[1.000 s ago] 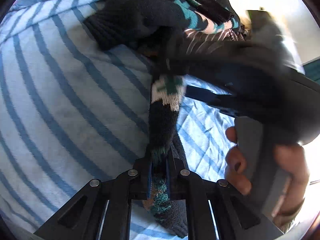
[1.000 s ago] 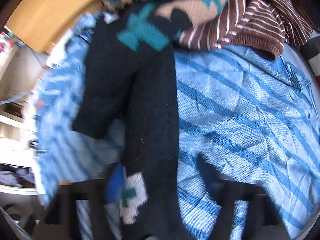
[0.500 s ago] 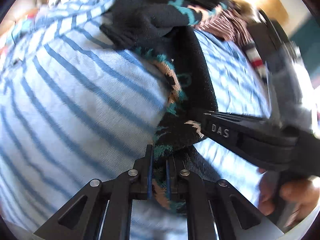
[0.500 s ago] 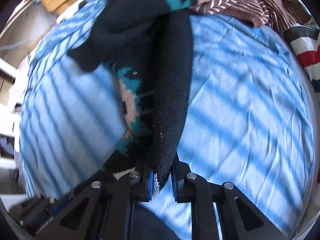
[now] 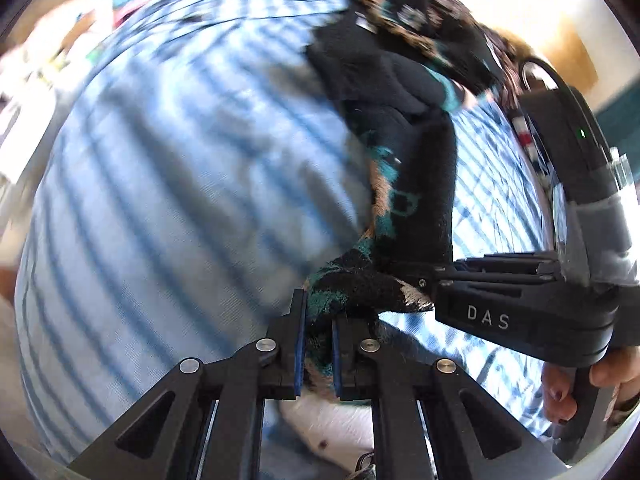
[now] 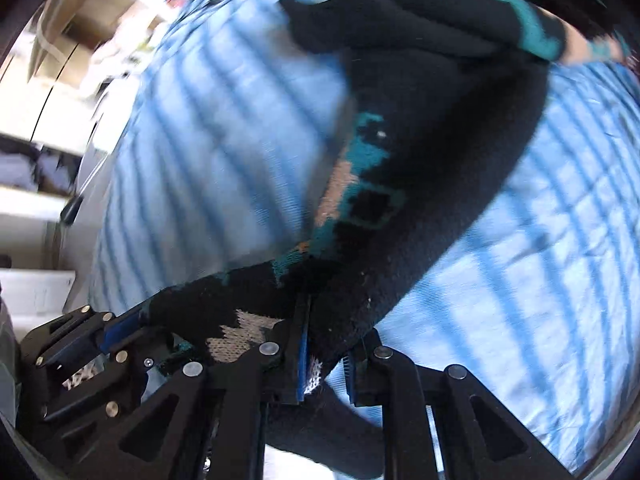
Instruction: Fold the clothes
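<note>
A black knit sweater (image 5: 416,184) with teal, tan and white patterning stretches from the far pile down the striped bed to both grippers. My left gripper (image 5: 317,320) is shut on a bunched patterned edge of it. Just to its right, my right gripper (image 5: 434,286) grips the same edge, so a short span of knit runs taut between the two. In the right wrist view the right gripper (image 6: 326,344) is shut on the sweater (image 6: 432,160), whose black fold fills the gap between the blue pads. The left gripper (image 6: 120,332) shows at lower left.
The bed carries a white sheet with blue stripes (image 5: 180,200), seen again in the right wrist view (image 6: 520,260). A hand (image 5: 560,392) holds the right gripper's handle. A red-and-white striped garment (image 5: 528,136) lies at the right. Shelves (image 6: 40,80) stand beside the bed.
The right gripper has closed on the sweater's edge next to the left one. Both have swept across the bed, drawing the sweater out from the pile of clothes.
</note>
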`<control>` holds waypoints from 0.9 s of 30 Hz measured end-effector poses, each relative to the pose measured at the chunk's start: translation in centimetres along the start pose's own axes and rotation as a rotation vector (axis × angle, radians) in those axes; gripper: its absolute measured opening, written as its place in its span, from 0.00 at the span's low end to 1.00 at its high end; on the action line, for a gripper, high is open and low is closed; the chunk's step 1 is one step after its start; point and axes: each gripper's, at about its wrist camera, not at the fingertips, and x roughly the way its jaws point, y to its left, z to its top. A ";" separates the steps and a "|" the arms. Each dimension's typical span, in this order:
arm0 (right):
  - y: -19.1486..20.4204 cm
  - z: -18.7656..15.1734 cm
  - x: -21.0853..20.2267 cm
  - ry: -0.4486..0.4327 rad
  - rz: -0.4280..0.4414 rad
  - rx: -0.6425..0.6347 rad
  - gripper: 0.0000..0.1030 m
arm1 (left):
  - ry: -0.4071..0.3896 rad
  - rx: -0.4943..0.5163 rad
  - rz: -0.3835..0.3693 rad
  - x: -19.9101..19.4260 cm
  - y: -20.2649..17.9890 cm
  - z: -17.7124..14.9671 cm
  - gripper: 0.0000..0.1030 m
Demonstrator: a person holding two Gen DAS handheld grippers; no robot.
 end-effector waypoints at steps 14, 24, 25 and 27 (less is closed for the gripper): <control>13.0 1.6 0.3 -0.017 -0.026 -0.379 0.15 | -0.127 -0.213 0.072 -6.1 8.2 -1.5 0.10; 16.3 2.6 2.7 0.050 0.068 -0.430 0.17 | -0.088 -0.432 0.040 -6.3 14.1 -5.1 0.10; 15.9 2.7 3.2 0.067 0.072 -0.409 0.17 | -0.062 -0.420 0.045 -6.2 13.5 -4.6 0.10; 15.3 2.8 3.9 0.091 0.087 -0.370 0.17 | -0.008 -0.399 0.042 -6.2 12.4 -3.4 0.10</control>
